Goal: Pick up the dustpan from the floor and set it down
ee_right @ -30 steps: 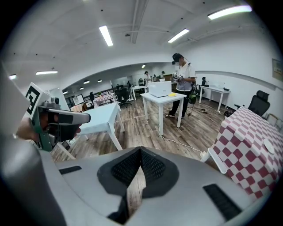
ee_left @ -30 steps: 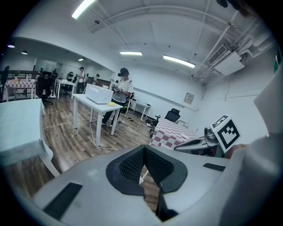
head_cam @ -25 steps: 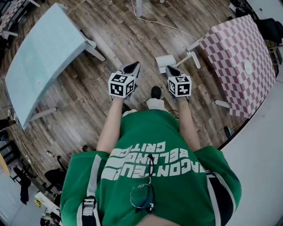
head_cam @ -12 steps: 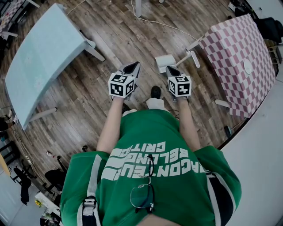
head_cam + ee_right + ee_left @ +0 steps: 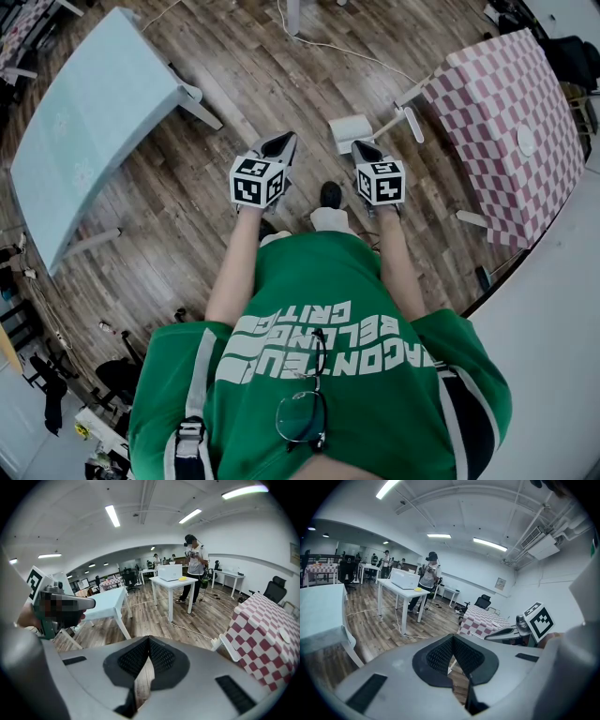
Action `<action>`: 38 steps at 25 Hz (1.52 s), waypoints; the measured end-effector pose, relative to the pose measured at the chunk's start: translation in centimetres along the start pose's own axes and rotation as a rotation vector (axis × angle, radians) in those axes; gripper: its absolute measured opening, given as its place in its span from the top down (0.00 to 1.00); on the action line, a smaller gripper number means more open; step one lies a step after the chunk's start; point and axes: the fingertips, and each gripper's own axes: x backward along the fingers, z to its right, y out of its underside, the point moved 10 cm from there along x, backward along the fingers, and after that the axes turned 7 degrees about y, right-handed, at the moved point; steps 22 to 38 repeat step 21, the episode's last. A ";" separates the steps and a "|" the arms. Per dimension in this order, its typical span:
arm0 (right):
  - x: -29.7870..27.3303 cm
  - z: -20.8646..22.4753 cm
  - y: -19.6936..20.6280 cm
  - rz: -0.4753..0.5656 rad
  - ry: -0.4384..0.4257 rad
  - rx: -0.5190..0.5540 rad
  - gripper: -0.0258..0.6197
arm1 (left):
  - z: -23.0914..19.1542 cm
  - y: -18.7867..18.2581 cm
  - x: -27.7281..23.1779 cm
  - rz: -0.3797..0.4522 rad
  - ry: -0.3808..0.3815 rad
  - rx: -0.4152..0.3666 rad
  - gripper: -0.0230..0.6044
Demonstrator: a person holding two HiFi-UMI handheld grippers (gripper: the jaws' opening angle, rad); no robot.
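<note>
1. The left gripper (image 5: 279, 142) and right gripper (image 5: 364, 148) were clenched and empty.
2. The dustpan (image 5: 352, 131), probably that white object, lay on the floor (image 5: 187, 211) by the checkered table (image 5: 506, 122) corner.
3. Pickup had not started; the next move called for opening the jaws and reaching down.

**A:** How is the person holding the arms?

**B:** Both are reaching forward and down from the torso. The left forearm (image 5: 232, 262) and the right forearm (image 5: 396, 262) are running nearly parallel, bare below the sleeves.

**A:** And the tools?

**B:** The left tool (image 5: 281, 141) and the right tool (image 5: 362, 148) are hanging side by side, a little apart from each other. Both are pointing ahead and tilting downward.

**A:** What are the jaws doing?

**B:** On each tool the two jaws are pressing together at the tips, with nothing between them. Neither tool is gripping anything.
</note>
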 end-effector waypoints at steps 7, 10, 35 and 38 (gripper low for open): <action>-0.2 0.3 0.1 -0.004 0.000 -0.003 0.95 | 0.0 0.1 -0.3 -0.005 0.000 0.001 0.96; -0.2 0.3 0.1 -0.006 -0.001 -0.004 0.95 | 0.1 0.1 -0.4 -0.006 0.000 0.003 0.96; -0.4 0.1 0.0 -0.012 0.001 -0.008 0.95 | -0.3 0.1 -0.2 -0.013 0.004 0.006 0.96; -0.4 0.1 0.0 -0.012 0.001 -0.008 0.95 | -0.3 0.1 -0.2 -0.013 0.004 0.006 0.96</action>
